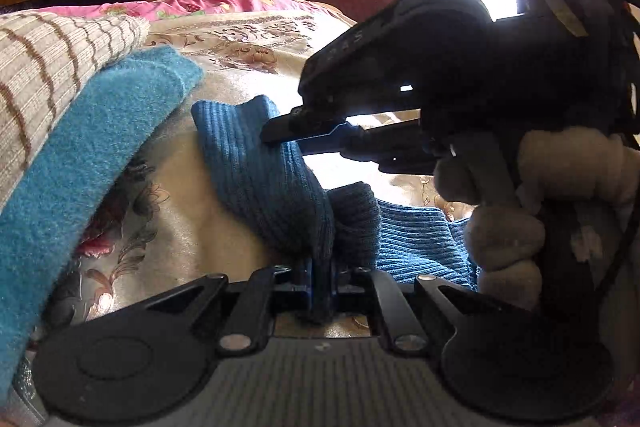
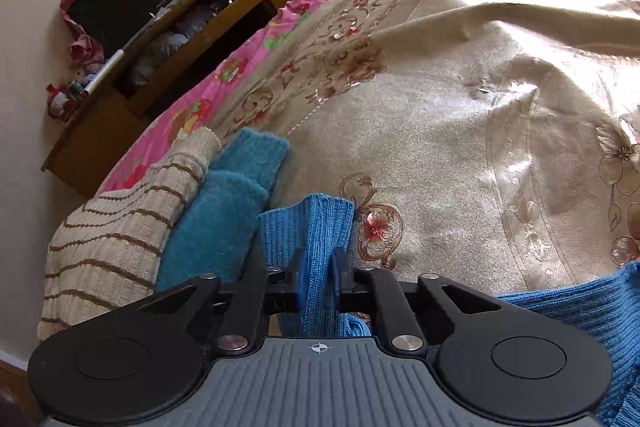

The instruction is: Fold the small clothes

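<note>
Across the left wrist view, a blue ribbed knit garment (image 1: 256,163) is seen lifted off the cream floral satin bedspread (image 1: 224,39), a bunched fold of it pinched in the closed left claw (image 1: 320,279). Its far cuff is clamped by the right claw (image 1: 280,135), gripped in a gloved hand (image 1: 520,219). A folded teal fleece (image 1: 80,155) and a beige striped knit (image 1: 48,67) are stacked at the left.

From the right wrist view, the cuff (image 2: 312,223) is held between the nearly shut blue pads (image 2: 298,279). The knit is judged light, soft and stretchy, sagging between holds; hems and cuffs are best gripped.
</note>
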